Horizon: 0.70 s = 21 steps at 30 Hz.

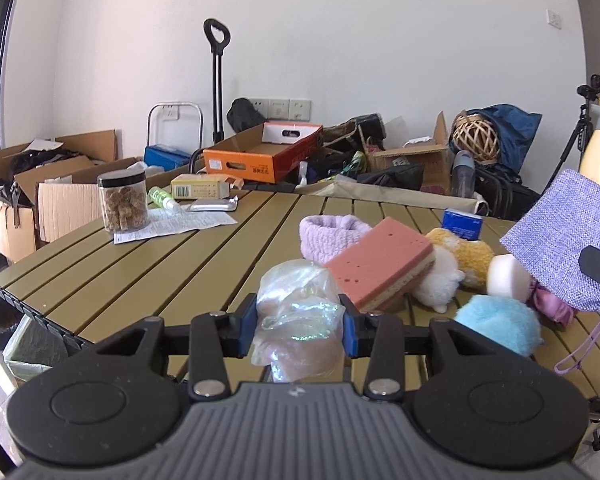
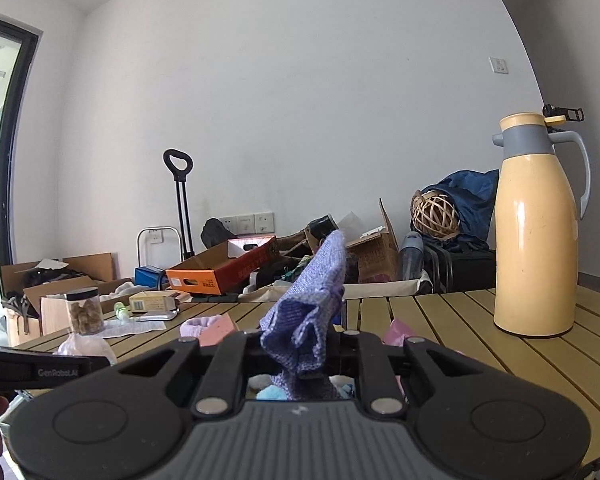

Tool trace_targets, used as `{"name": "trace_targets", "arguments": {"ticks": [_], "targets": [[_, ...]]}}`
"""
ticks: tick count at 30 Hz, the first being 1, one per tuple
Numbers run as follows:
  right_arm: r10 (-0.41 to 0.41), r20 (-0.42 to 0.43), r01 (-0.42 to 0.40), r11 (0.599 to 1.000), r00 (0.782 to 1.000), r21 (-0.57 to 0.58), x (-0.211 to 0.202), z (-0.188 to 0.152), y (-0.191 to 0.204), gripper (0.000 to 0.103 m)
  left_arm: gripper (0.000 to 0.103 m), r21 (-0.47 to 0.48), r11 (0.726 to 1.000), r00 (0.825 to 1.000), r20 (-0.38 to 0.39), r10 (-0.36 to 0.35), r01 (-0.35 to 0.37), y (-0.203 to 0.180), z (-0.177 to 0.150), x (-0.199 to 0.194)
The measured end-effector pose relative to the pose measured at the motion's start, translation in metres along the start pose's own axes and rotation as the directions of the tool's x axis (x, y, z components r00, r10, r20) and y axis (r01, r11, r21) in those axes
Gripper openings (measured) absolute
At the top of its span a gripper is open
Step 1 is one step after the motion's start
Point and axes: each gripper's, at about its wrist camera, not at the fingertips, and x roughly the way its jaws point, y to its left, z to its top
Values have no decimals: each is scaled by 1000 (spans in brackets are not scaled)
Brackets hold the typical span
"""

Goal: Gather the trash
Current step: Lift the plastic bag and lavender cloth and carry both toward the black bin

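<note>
Each wrist camera sits just behind its own gripper's fingers, low and close over the slatted table [image 1: 140,280], facing the white wall [image 2: 300,120]; both views share the tabletop, the floor clutter and the orange box [image 1: 260,156].

Counted things around the fingers

Between the fingers: one crumpled clear plastic bag [image 1: 298,316]; beyond them, one pink rectangular sponge [image 1: 380,264], one clear round jar [image 1: 123,202].

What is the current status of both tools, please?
Left tool shut on crumpled plastic bag. Right tool shut on purple cloth pouch. Nothing blocking.
</note>
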Motion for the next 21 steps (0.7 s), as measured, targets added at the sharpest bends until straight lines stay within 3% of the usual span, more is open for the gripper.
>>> {"name": "trace_targets", "arguments": {"ticks": [7, 21], "targets": [[24, 21, -23, 999, 999, -38, -38, 0, 4, 15, 42, 3, 1000, 999, 38, -28, 28, -3, -10, -33], [27, -50, -31, 997, 998, -75, -118, -35, 5, 15, 42, -6, 998, 998, -26, -62, 62, 7, -56, -83]]}}
